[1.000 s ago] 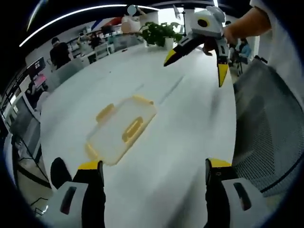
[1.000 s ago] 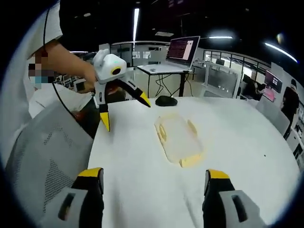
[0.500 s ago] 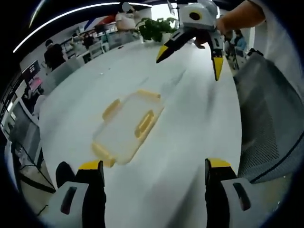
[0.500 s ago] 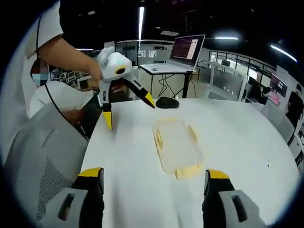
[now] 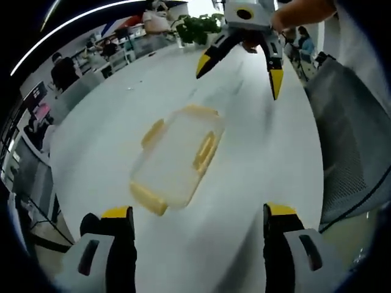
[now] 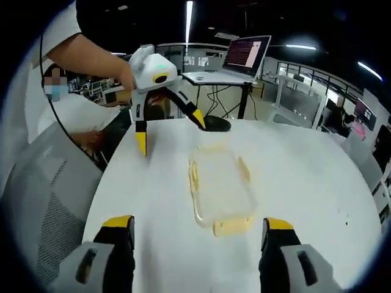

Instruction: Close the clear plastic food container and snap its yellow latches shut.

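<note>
Clear plastic rectangular food container [image 5: 177,155] [image 6: 217,186] with yellow latches [image 5: 206,151] [image 6: 232,226] lies flat on my round white desk [image 5: 256,146] [image 6: 305,183], roughly at its middle; I cannot tell whether the latches are snapped down. My left gripper [image 5: 194,227] [image 6: 169,128] has its 2 yellow-tipped jaws spread wide with nothing between them, held above the desk short of the container. My right gripper [image 6: 194,231] [image 5: 239,73] is likewise wide open and holds nothing, on the opposite side of the container and apart from it. A black computer mouse [image 6: 217,124] sits at the desk's far edge, with an open laptop [image 6: 244,58] on a stand behind it. A grey mesh chair [image 5: 348,140] stands beside the desk, and a green potted plant [image 5: 195,27] stands at its far end.
</note>
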